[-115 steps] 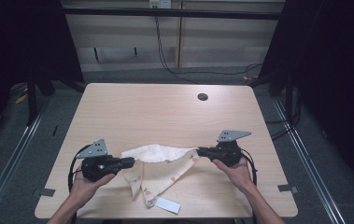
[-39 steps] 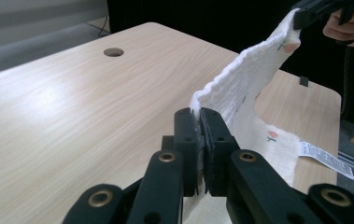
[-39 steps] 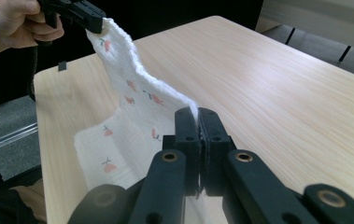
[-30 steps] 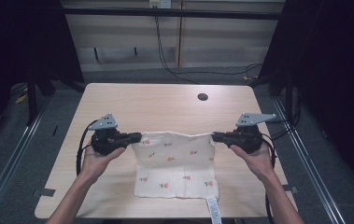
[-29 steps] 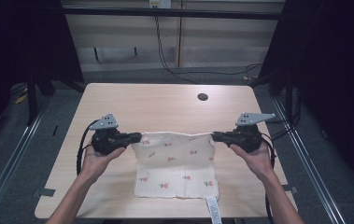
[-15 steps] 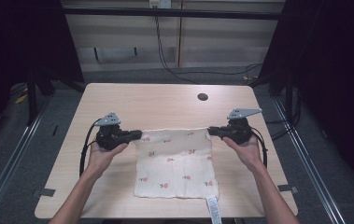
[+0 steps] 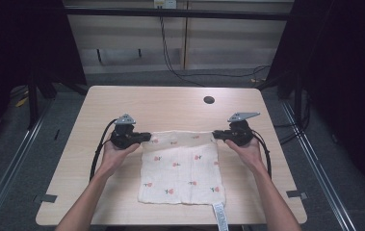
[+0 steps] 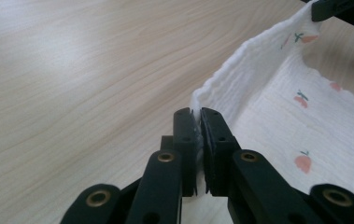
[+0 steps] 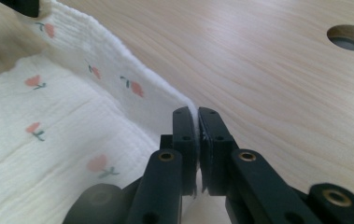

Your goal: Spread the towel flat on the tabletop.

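A cream cloth (image 7: 182, 166) printed with small red flowers lies spread flat on the wooden table (image 7: 170, 103). My left gripper (image 7: 146, 137) pinches its far left corner, and my right gripper (image 7: 215, 135) pinches its far right corner. In the left gripper view the jaws (image 8: 198, 114) are shut on the cloth (image 8: 305, 116) edge, just above the tabletop. In the right gripper view the jaws (image 9: 197, 114) have just been opening a little, with the cloth (image 9: 48, 140) corner still pressed between them. The far edge stands slightly raised between the two grippers.
A round hole (image 7: 209, 100) sits in the table's far right part, also seen as the hole (image 9: 352, 37) in the right gripper view. A white label (image 7: 220, 219) hangs from the cloth's near edge over the table front. Bare wood surrounds the cloth.
The bunched cloth has been stretched out and laid flat. Over the last second both grippers came down toward the table, and the right one drew inward.
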Available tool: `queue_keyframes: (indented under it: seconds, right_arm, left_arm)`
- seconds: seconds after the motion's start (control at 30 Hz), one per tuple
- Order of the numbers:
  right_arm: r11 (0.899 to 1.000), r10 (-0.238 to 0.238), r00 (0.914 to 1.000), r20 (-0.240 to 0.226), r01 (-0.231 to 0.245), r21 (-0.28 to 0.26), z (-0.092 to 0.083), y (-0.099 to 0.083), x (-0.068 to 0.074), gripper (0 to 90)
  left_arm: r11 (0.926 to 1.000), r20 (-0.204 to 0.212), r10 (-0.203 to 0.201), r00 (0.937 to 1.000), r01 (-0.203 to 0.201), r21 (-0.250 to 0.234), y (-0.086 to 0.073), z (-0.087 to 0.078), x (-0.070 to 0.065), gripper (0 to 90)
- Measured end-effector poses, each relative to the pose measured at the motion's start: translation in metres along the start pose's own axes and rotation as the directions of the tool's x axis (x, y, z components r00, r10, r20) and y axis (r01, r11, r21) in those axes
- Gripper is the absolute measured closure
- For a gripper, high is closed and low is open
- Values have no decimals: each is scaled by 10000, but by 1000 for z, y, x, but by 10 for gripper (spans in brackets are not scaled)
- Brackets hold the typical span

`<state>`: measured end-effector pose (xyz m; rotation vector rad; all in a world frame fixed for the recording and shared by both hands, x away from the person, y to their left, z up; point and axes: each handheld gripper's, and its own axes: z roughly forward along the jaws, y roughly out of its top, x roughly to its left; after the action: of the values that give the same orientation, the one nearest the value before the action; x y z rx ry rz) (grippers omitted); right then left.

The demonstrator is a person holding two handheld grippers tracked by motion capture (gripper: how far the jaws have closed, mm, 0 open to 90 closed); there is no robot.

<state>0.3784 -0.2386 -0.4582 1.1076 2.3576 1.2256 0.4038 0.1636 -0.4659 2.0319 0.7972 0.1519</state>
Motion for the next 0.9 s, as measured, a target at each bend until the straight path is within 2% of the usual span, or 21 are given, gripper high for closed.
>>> queue_keyframes:
  seconds: [0.07, 0.17, 0.2, 0.27, 0.33, 0.5, 0.57, 0.63, 0.7, 0.77, 0.8, 0.87, 0.9]
  right_arm:
    - [9999, 92, 9999, -85, -91, 116, 5, 0, -3, 858]
    - [9993, 245, 9995, 179, -250, 266, 12, 0, -7, 806]
    - [9991, 310, 9986, 438, -322, 272, 14, 0, -9, 769]
    - [9985, 360, 9972, 655, -385, 378, 15, 0, -10, 739]
    - [9981, 613, 9971, 454, -616, 59, 12, 1, -11, 714]
    - [9994, 358, 9989, 286, -358, -18, -1, 5, -3, 695]
    - [9996, 265, 9994, 216, -265, 18, -7, 5, 0, 685]
    - [9996, 287, 9996, -33, -287, 62, -14, 3, 4, 681]
    - [9998, 60, 9999, -157, -57, 179, -19, 0, 9, 676]
    - [9995, -42, 9992, -406, 54, 309, -23, -3, 16, 674]
    - [9991, -164, 9994, -319, 177, 390, -26, -5, 21, 674]
    - [9988, -178, 9974, -703, 209, 437, -29, -8, 28, 674]
    - [9980, -341, 9974, -641, 373, 504, -31, -10, 34, 663]
  left_arm:
    - [10000, 7, -43, 10000, 43, -14, 1, 4, 0, 850]
    - [10000, -129, 4, 9999, -5, -50, 2, 7, 1, 835]
    - [10000, -108, -24, 9999, 24, -4, 3, 7, 1, 825]
    - [10000, -289, -54, 9996, 53, -25, 4, 7, 2, 773]
    - [10000, -324, 63, 9995, -63, -19, 6, 4, 2, 743]
    - [9999, -621, 159, 9979, -162, -54, 10, -9, 0, 642]
    - [9990, -736, 435, 9963, -442, -76, 10, -17, -2, 642]
    - [9993, -440, 337, 9985, -343, -137, 8, -22, -6, 631]
    - [9985, -362, 536, 9979, -537, -33, 4, -27, -11, 630]
    - [9984, -39, 555, 9985, -555, 57, -2, -31, -17, 630]
    - [9992, 24, 386, 9993, -386, -76, -5, -32, -20, 628]
    - [9997, 308, 236, 9992, -236, 2, -10, -33, -26, 595]
    - [9991, 328, 425, 9986, -427, 56, -12, -34, -32, 579]
